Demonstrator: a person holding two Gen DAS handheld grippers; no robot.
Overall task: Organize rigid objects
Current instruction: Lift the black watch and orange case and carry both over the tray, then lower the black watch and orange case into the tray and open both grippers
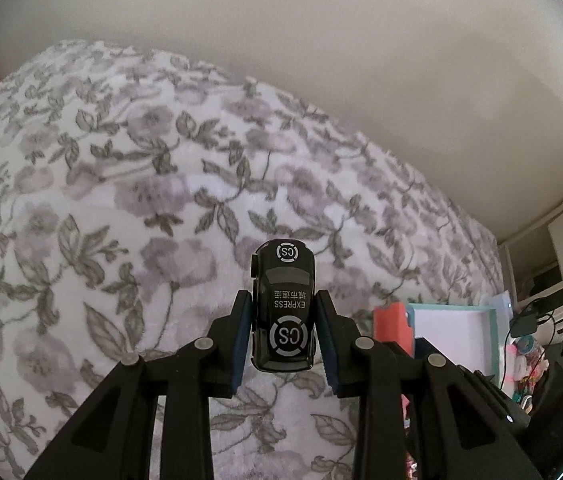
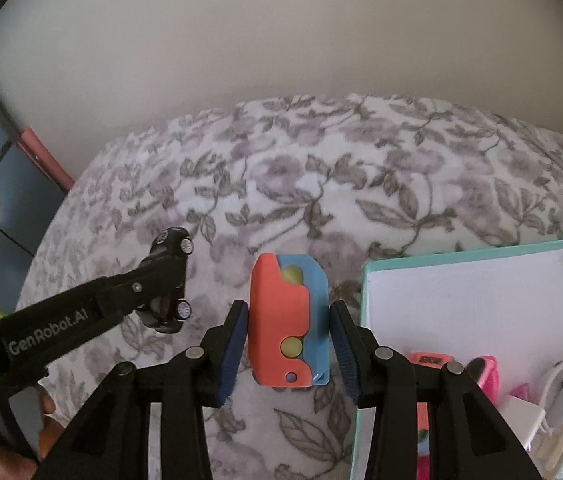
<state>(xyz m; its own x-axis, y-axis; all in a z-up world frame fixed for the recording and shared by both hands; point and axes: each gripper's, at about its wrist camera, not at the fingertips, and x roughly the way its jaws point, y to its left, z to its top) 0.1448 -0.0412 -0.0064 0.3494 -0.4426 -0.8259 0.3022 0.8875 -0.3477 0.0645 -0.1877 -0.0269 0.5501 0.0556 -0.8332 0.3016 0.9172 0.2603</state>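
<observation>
Left wrist view shows my left gripper [image 1: 281, 322] clamped on a small black toy car [image 1: 284, 308] marked "CS" and "EXPRESS", held above the floral bedspread [image 1: 101, 200]. My right gripper [image 2: 288, 344] pinches an orange-and-blue plastic block [image 2: 287, 324], just left of the white teal-rimmed box [image 2: 365, 320]. The neighbouring arm reads "GenRobot.AI".

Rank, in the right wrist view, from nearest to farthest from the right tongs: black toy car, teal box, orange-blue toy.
1. Orange-blue toy: between the right tongs.
2. Teal box: just right of the tongs.
3. Black toy car: farther left, gripped by the left tongs.
</observation>
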